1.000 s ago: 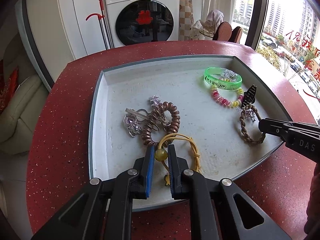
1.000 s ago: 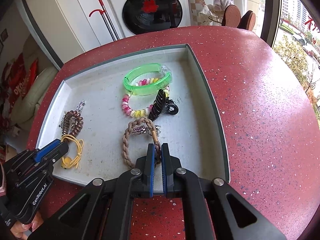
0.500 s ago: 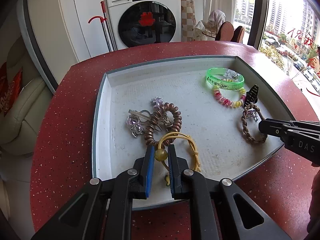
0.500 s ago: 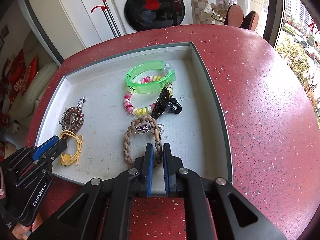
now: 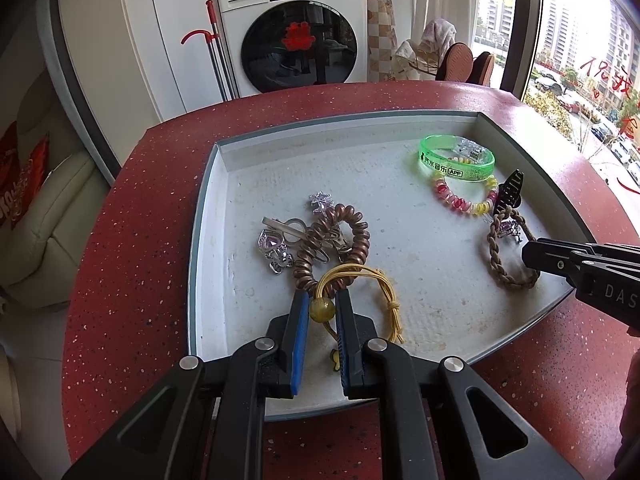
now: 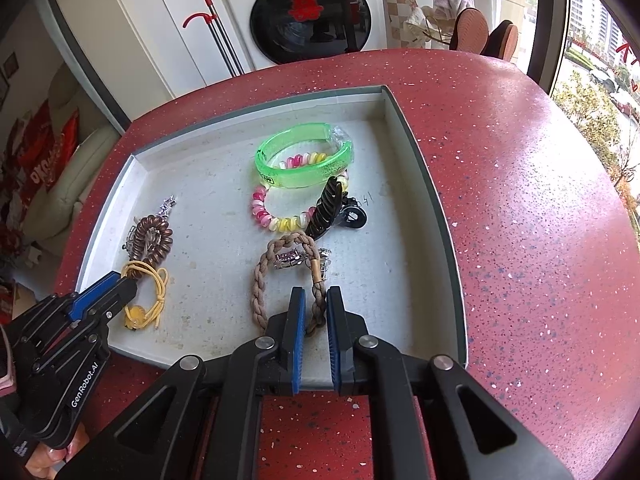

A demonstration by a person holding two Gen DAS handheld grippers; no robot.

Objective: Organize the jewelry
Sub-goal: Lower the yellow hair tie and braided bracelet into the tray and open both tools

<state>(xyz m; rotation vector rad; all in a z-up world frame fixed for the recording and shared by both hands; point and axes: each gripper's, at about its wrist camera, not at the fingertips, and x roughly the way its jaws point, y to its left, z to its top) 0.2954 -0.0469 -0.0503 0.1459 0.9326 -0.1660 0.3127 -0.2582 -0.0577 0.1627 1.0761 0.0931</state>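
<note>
Writing read: "Panasonic" is printed on the white front-loading washing machine (image 5: 296, 28) behind the table; "APP" and Chinese characters are carried on the translucent green plastic bangle (image 5: 456, 158); "GenRobot.AI" is seen on the left tool's body in the right wrist view, and "DAS" on the right tool's body in the left wrist view.
Left gripper (image 5: 322, 308): it is tilted steeply down over the near edge of the shallow grey square tray (image 5: 208, 216); its blue pads are closed tight on the amber bead of the yellow elastic cord hair tie (image 5: 376, 280).
Right gripper (image 6: 315, 308): it is likewise angled down at the tray's near rim; the jaws are pinched on one side of the tan braided rope bracelet (image 6: 260, 280), with a narrow gap left between the pads.
Hand: fingertips are glimpsed under the left tool at the lower left of the right wrist view.
Jewelry placement: everything is kept inside the tray on the red speckled round table (image 6: 540, 240).
Left cluster: the brown spiral coil hair tie (image 5: 332, 240) is touched by the yellow tie and laid over silver charms (image 5: 274, 248).
Right cluster: the pink and yellow beaded bracelet (image 6: 280, 220) is overlapped by the green bangle, and the black ridged hair claw clip (image 6: 328, 208) is set just beside it.
</note>
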